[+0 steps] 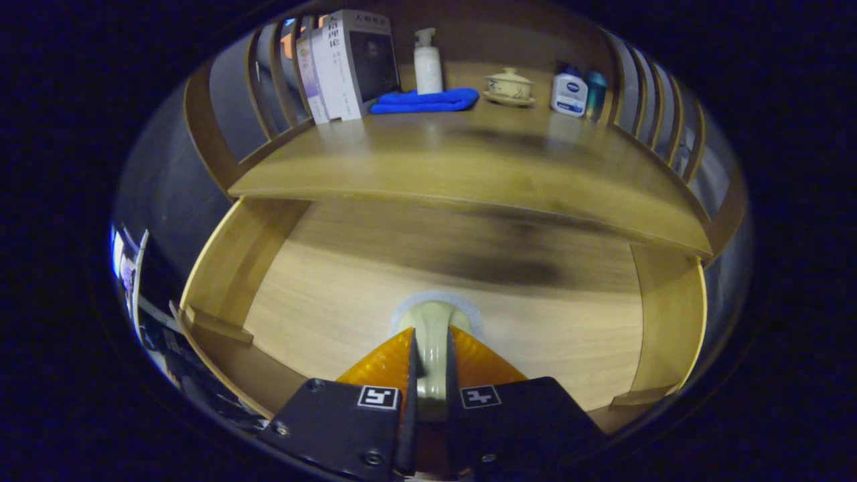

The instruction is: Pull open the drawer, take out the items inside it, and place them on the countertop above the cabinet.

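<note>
The jaws (pixel 432 348) are closed on the pale knob (pixel 432 321) of the drawer (pixel 469 281), a finger pressing it from each side, so the grip for the pull looks set. How far out the drawer has come I cannot tell: its wooden front spreads just ahead of the jaws and on both sides of them, and nothing of its inside shows, so I judge the task to be at its first step, with the pull either starting or under way. Taking the items out and setting them up top are all still to do. The knob is a smooth, rounded, cream piece on a pale round base plate, standing out from the middle of a light, grained wooden panel; a dark soft shadow lies across the panel beyond the knob. Above and beyond the jaws the tabletop (pixel 469 161) overhangs the drawer, railed at its sides. Far back on it stand books (pixel 348 63), a pump bottle (pixel 427 63), a folded blue cloth (pixel 425 102), a lidded cup (pixel 509 86) and two small bottles (pixel 577 90). The near part of it is bare wood, which seems the natural landing place.
</note>
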`<state>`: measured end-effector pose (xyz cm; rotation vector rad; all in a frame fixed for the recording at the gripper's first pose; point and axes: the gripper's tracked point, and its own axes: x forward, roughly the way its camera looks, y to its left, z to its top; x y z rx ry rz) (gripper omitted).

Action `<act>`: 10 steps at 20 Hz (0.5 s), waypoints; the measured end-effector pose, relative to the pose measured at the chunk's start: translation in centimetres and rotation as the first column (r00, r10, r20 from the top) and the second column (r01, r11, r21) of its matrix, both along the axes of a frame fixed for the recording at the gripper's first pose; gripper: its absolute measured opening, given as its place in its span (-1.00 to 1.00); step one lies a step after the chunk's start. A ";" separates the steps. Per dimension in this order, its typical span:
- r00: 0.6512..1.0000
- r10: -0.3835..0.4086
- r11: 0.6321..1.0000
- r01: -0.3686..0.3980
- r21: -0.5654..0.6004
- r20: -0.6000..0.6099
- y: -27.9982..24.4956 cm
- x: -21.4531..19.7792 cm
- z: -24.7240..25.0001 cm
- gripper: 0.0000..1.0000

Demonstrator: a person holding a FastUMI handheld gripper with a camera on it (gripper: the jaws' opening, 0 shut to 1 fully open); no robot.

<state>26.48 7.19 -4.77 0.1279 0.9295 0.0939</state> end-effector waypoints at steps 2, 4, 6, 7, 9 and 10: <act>0.999 0.000 1.000 0.000 -0.009 0.038 -0.3 0.0 1.5 -0.59; 0.997 0.000 1.000 0.001 -0.020 0.078 -0.6 0.0 3.3 -0.59; 0.994 -0.002 1.000 0.005 -0.023 0.109 -0.9 0.0 5.0 -0.59; 0.993 -0.004 1.000 0.007 -0.024 0.122 -1.1 -0.1 5.9 -0.59; 0.989 -0.012 1.000 0.016 -0.026 0.147 -1.6 0.0 7.4 -0.59; 0.988 -0.018 0.999 0.023 -0.029 0.156 -2.0 0.2 8.2 -0.59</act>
